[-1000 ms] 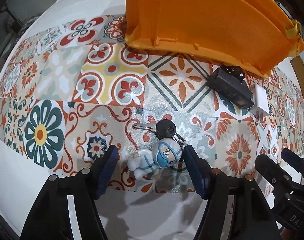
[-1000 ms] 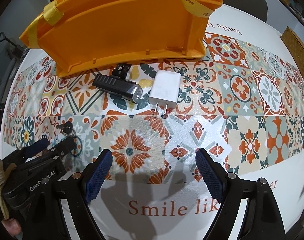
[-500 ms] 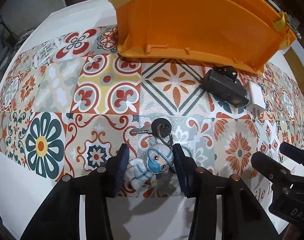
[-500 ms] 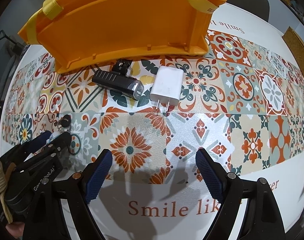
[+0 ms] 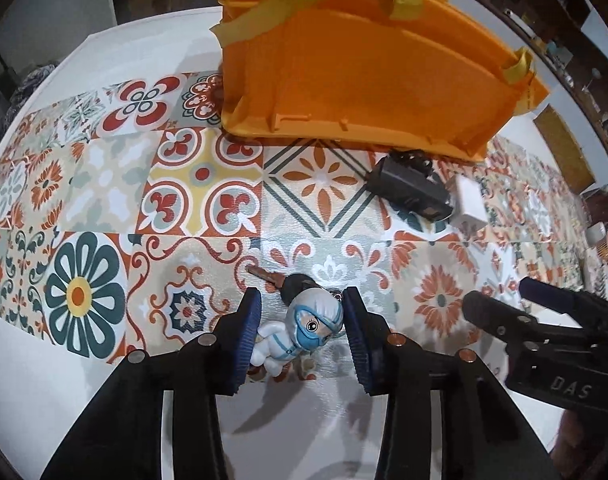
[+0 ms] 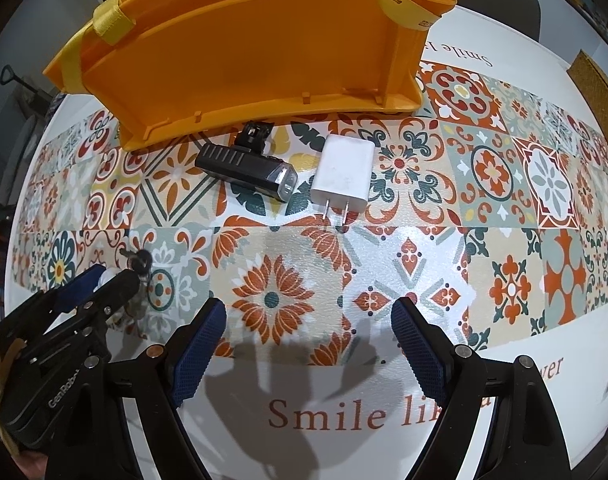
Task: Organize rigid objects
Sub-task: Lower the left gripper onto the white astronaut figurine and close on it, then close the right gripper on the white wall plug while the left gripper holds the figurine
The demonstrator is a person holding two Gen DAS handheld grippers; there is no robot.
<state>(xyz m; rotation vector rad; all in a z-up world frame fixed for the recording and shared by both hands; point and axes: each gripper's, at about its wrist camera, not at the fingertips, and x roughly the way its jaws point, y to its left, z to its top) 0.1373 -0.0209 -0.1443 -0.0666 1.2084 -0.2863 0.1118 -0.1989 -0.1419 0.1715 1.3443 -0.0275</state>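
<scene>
A small figurine (image 5: 300,332) on a key ring sits clamped between the blue pads of the left gripper (image 5: 302,336), whose jaws have just been closing on it; its key (image 5: 282,278) trails out ahead toward the far side of the patterned tablecloth (image 5: 104,184). The sorting job looks barely begun. An orange bin (image 6: 240,48) stands at the far edge of the table, and what can be seen of its inside holds nothing, though part of it is out of view. Two other items wait on the cloth just in front of the bin's near wall: a black bike light (image 6: 246,170) and, just beside it to the right, a white charger plug (image 6: 344,180) with its prongs pointing toward the near side. The right gripper (image 6: 308,344) hangs over bare cloth with its jaws wide apart and nothing between them, the plug and the light lying well beyond its fingertips. Judging by the layout, the figurine, light and plug all remain to be placed in the bin.
</scene>
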